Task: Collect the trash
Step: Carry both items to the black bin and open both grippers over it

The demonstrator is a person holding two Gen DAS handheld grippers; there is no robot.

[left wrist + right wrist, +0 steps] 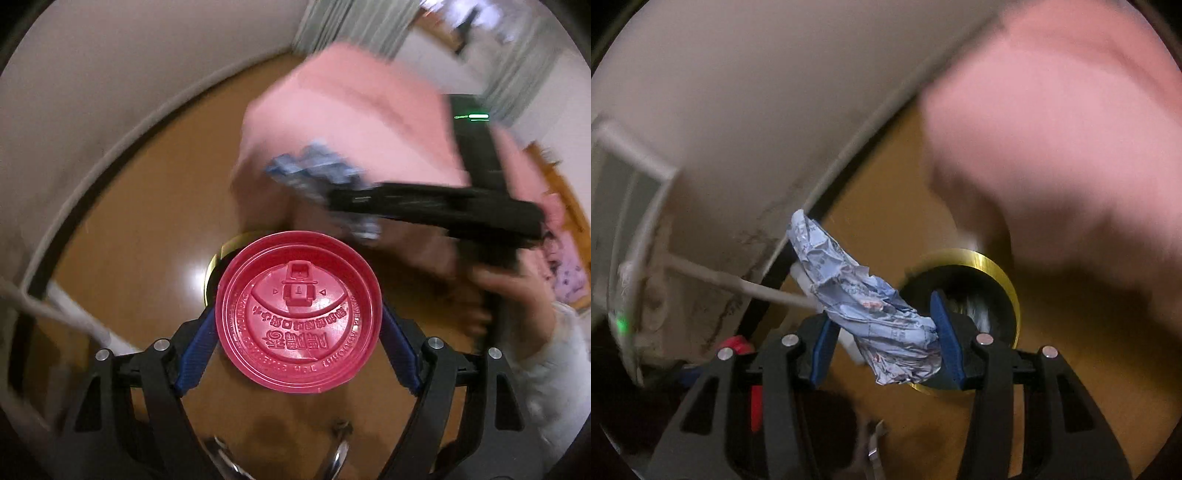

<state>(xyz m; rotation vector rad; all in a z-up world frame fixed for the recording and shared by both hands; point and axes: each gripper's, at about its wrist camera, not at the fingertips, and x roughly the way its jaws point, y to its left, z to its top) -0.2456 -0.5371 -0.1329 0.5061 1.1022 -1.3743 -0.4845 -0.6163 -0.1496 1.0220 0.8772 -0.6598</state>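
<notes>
- Left wrist view, far left: a pale wall (pixel 110 74) curves down to a brown floor (pixel 147 221), with a white bar (pixel 74 317) slanting across the lower left corner.
- Centre of that view: the left gripper (pixel 298 325) has its blue pads (pixel 195 350) set wide apart and pressed against opposite edges of a red plastic lid (pixel 298 312). The lid sits squarely between the fingers, its embossed face turned to the camera.
- Just behind the lid's upper left edge, a sliver of a gold-rimmed bin (pixel 218 258) shows; the lid covers most of it.
- Right of centre: a blurred pink cloth (pixel 351 122) fills the upper middle. In front of it the right gripper (pixel 332 192) reaches in from the right, black and side-on, with a crumpled blue-and-white wrapper (pixel 314 170) at its tip. A hand (pixel 491 291) grips its handle at the right edge.
- Right wrist view, left side: the pale wall again, and the white bar (pixel 738 284) running toward the middle.
- Centre: the right gripper (pixel 882 343), at a narrower setting, clamps the crumpled wrapper (pixel 871 306) between its blue pads (pixel 947 339); the wrapper's upper end sticks out beyond the left finger, up and to the left.
- Right of the wrapper: the bin's gold rim (pixel 1001 280) and dark mouth lie just behind the right finger, on the floor.
- Far right: the pink cloth (pixel 1071 129), heavily blurred.
</notes>
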